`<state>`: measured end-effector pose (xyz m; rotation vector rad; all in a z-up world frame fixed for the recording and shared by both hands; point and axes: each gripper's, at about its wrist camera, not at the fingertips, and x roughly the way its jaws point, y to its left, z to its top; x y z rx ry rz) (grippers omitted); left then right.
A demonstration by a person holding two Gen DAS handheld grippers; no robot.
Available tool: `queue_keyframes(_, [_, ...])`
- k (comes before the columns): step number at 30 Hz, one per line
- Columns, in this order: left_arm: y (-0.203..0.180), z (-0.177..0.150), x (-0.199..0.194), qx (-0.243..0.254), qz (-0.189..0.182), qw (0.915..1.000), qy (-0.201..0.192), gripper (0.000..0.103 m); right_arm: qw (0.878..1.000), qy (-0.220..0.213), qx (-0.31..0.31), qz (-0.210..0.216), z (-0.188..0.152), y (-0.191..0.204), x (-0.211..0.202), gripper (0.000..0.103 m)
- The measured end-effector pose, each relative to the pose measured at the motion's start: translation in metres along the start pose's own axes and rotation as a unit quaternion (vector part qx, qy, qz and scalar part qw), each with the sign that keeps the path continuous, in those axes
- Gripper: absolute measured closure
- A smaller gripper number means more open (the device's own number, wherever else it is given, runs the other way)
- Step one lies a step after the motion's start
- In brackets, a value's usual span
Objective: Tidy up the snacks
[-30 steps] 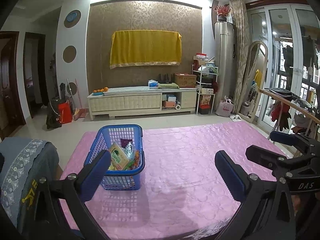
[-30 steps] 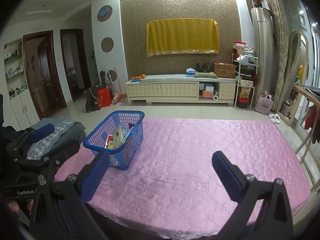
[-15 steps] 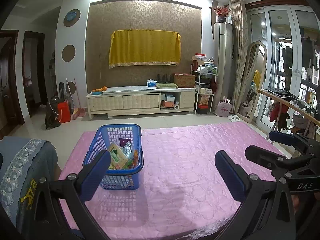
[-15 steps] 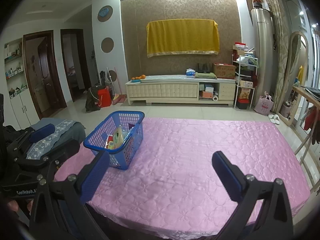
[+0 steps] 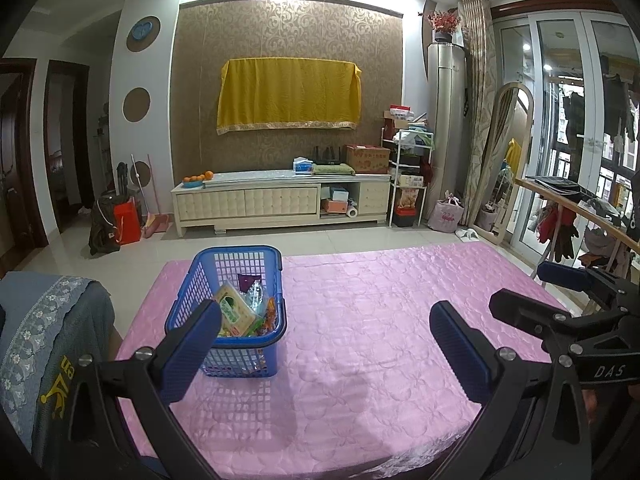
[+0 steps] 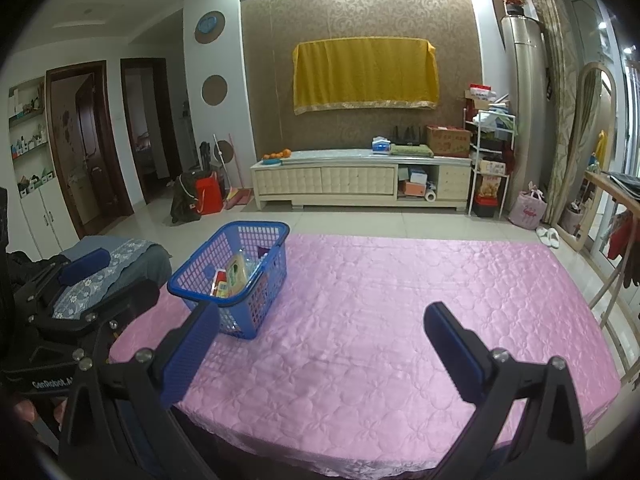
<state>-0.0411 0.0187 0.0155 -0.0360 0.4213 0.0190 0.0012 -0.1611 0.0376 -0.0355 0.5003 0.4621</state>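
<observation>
A blue plastic basket (image 5: 262,264) stands on the left part of the pink-covered table (image 5: 380,320). It holds several snack packs, among them a green and yellow packet (image 5: 234,314). The basket also shows in the right wrist view (image 6: 276,276), with the packet (image 6: 236,272) upright inside. My left gripper (image 5: 326,344) is open and empty, low over the table's near edge, its left finger in front of the basket. My right gripper (image 6: 322,346) is open and empty, to the right of the basket. Each gripper shows at the edge of the other's view.
A chair with a grey-blue embroidered cover (image 5: 44,332) stands at the table's left side. A wooden rack with clothes (image 5: 576,216) is at the right. A cream TV cabinet (image 5: 280,200) stands against the far wall, across a tiled floor.
Both views have shifted only slightly. The basket and its contents have not moved, and both grippers stay open.
</observation>
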Motion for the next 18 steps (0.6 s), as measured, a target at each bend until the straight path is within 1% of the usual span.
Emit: queue_keyframes(18, [0.0006, -0.0004, -0.0026, -0.007, 0.003, 1.0, 0.001, 0.0, 1.0, 0.005, -0.001, 0.001, -0.0012, 0.0007, 0.0012, 0.0])
